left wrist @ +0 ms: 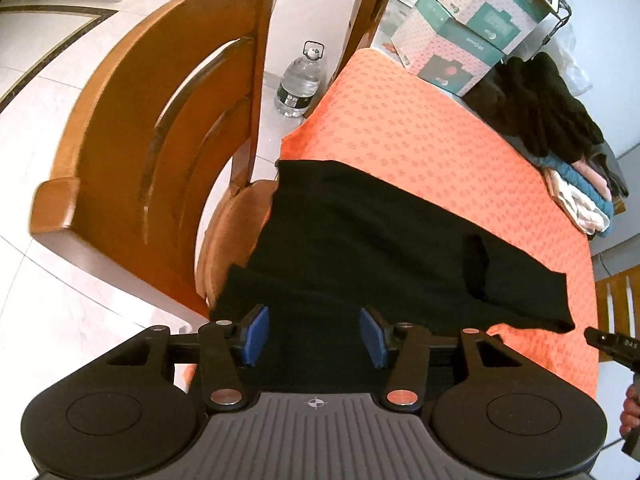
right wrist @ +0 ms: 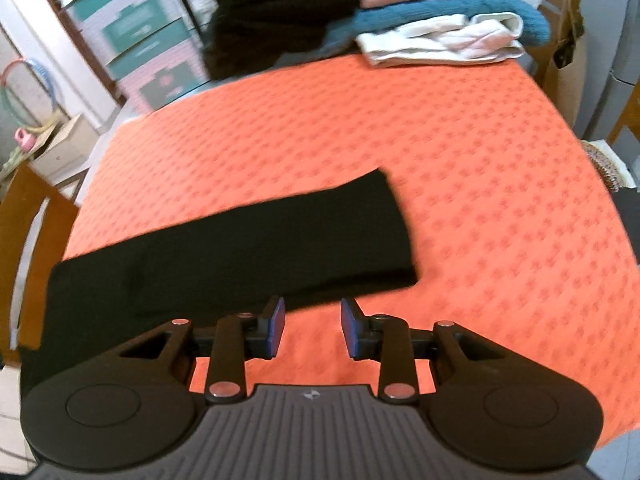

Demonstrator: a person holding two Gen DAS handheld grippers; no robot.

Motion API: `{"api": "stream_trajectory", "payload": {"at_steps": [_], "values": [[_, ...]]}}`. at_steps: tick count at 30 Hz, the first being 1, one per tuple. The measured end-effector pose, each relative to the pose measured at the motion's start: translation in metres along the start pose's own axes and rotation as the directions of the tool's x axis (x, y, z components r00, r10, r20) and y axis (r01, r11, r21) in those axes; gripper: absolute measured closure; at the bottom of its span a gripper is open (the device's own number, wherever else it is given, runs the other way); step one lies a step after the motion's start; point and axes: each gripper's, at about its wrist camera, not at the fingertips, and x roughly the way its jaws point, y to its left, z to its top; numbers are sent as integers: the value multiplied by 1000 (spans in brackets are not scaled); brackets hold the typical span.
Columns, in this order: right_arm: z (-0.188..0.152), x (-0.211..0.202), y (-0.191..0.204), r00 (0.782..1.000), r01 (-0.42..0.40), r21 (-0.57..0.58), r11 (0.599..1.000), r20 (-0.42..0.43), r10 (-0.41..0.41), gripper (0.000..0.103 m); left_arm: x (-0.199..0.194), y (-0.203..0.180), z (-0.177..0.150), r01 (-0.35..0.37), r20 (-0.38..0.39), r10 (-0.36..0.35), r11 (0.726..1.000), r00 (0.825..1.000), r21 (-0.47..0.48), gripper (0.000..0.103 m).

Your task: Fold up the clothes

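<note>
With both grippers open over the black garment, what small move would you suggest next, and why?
Probably lower the left hand-held gripper and close it on the near edge of the black garment. Its jaws stand open right above that cloth, part of which hangs off the orange tablecloth, while the right hand-held gripper is open beside it.

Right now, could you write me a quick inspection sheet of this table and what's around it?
Surface: orange patterned tablecloth, covering the table.
Job's things: black garment lying flat, its left end hanging off the table edge.
Clutter: stack of folded clothes at the far edge; dark pile beside it; patterned boxes.
Grippers: left gripper open, over the garment; right gripper open, at the garment's near edge, fingers gripping nothing.
Cables: nothing seen.
Surroundings: wooden chair; water bottle on the tiled floor.
</note>
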Motion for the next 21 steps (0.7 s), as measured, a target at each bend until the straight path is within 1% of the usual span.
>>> {"api": "stream_trajectory", "payload": {"at_steps": [8,14,17,19,20,21], "values": [[34,41,-59,999,51,57,997,-18,-50,65,10,-48,0,-7,4,7,1000,1000,-24,45],[39,78,-84,997,0,115,993,-78,9,65,21,-83,-1,15,-8,-15,999,1000,-36,44],[37,86,-87,996,-26,145,989,-85,39,66,24,-99,0,38,-9,-38,999,999,-38,41],[36,87,-86,994,-52,146,988,-84,64,83,28,-109,1,61,-14,-62,997,998,-42,37],[35,86,-84,994,-62,140,988,-80,73,93,32,-115,3,75,-19,-76,996,997,-39,36],[36,83,-78,995,-57,117,991,-70,66,95,36,-121,4,88,-24,-89,995,996,-36,35]]}}
